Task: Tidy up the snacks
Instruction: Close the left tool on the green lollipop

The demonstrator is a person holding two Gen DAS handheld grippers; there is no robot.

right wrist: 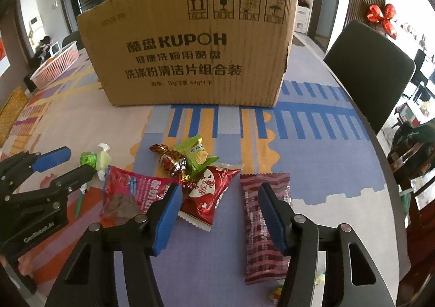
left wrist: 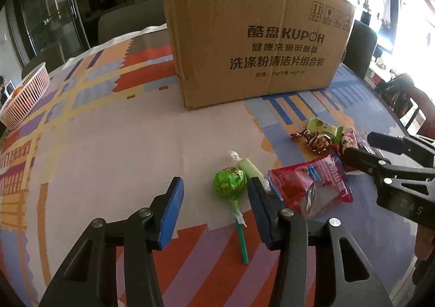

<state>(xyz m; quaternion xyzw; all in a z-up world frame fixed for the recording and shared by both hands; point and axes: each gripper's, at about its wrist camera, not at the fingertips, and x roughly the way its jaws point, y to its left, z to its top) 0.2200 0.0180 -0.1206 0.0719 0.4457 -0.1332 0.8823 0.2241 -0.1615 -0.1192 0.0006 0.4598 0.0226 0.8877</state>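
My left gripper (left wrist: 214,209) hangs over the near part of the table (left wrist: 114,138) with its blue pads apart and nothing pressed between them. The green lollipop (left wrist: 229,183) lies in that gap, closer to the right pad, its stick pointing toward me. Just beyond it lies a pale green wrapped candy (left wrist: 248,168), and to the right a pink packet (left wrist: 310,184).

My right gripper (right wrist: 220,214) also has its jaws parted and holds nothing. A red heart-print packet (right wrist: 209,195) lies between its pads toward the left one, and the right pad lies over a long plaid-patterned bar (right wrist: 261,225).

Only the right wrist view shows that bar whole, plus a bit of a small wrapped sweet (right wrist: 276,293) at the near edge. It also shows the pile plainly: a foil-wrapped chocolate (right wrist: 172,161) against a green sachet (right wrist: 197,156), both just beyond the red packet. In the left wrist view the same pile is partly covered by my right gripper, which comes in from the right edge.

The left wrist view alone shows the lollipop's full stick. Both views show the cardboard box (right wrist: 190,56) standing upright at the far side, beyond the snacks, and a white slatted basket (left wrist: 24,95) far to the left. A dark chair (right wrist: 372,73) stands on the right.
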